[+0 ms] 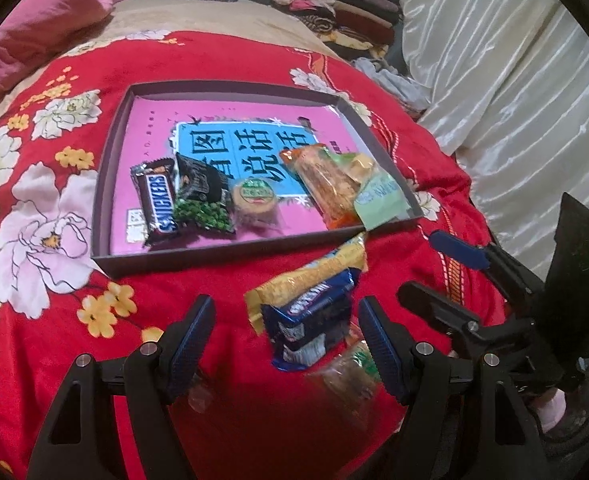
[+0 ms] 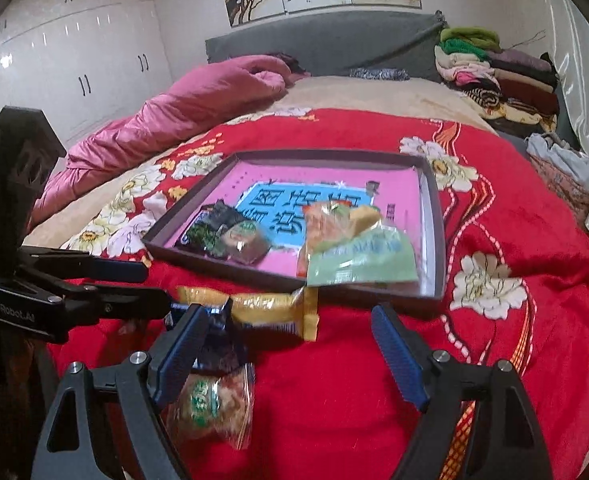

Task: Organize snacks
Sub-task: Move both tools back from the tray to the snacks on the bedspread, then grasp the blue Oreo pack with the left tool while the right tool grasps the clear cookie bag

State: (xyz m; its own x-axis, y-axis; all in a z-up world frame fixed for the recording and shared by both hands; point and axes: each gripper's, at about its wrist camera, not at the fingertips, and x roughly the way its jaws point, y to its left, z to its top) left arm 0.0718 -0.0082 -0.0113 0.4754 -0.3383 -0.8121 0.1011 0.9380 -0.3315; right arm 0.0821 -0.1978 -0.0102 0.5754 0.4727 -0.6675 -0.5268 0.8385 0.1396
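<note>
Glossy crinkled plastic wraps the Snickers bar; the red floral bedspread looks soft plush cloth; curtain satiny.

Bedroom: bed w/ red floral blanket, pink quilt bunched at left, grey headboard. White wardrobe doors on left wall, folded clothes stack by pale curtain.

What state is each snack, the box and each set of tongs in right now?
Left tongs: open, blue packet between, not pressed.
Right tongs: open, empty.
Box: open, no lid.
Snickers bar: lying in box.
Green pea packet: in box.
Orange packet: in box.
Blue packet: outside box, on blanket.
Yellow packet: outside box.
Round cake packet: outside box.
</note>
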